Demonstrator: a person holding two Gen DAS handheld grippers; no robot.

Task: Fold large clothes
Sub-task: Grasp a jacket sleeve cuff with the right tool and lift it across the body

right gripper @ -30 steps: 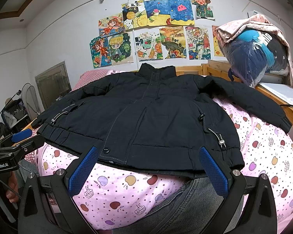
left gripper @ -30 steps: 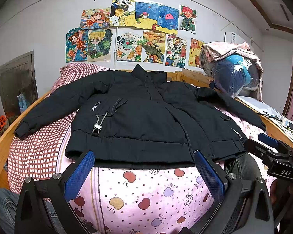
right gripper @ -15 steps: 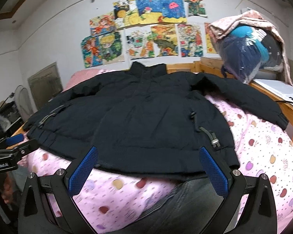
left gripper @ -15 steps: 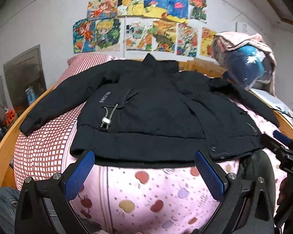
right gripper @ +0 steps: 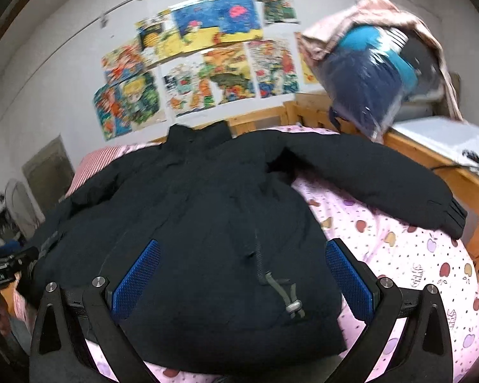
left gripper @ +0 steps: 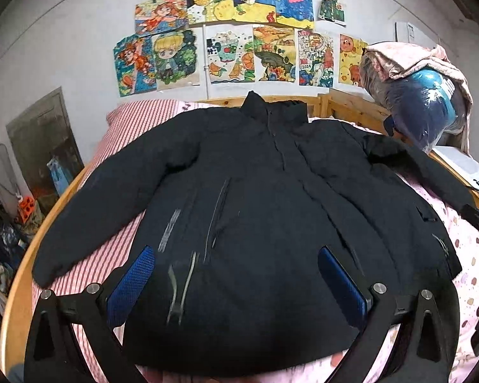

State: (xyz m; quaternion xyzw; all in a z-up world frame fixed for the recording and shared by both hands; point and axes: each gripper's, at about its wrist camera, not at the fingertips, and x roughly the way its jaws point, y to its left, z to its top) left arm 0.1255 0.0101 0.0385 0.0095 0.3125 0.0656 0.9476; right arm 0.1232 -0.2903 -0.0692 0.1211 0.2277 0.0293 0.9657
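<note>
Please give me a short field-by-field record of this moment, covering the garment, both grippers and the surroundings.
garment: black jacket, spread front up, sleeves out to the sides
surface: bed with pink fruit-print sheet
left gripper: open, empty, over the jacket's lower left part
right gripper: open, empty, over the jacket's lower right part
folding: none visible yet
wall: drawings
beside bed: bagged bundle
image quality: motion blur in both views

I see a matt black padded-cloth jacket (left gripper: 255, 217) on printed cotton-like bedding (right gripper: 399, 255), a bare wooden bed frame (right gripper: 431, 159), and tongs (left gripper: 236, 284) with rough blue textured pads (left gripper: 131, 284).
</note>
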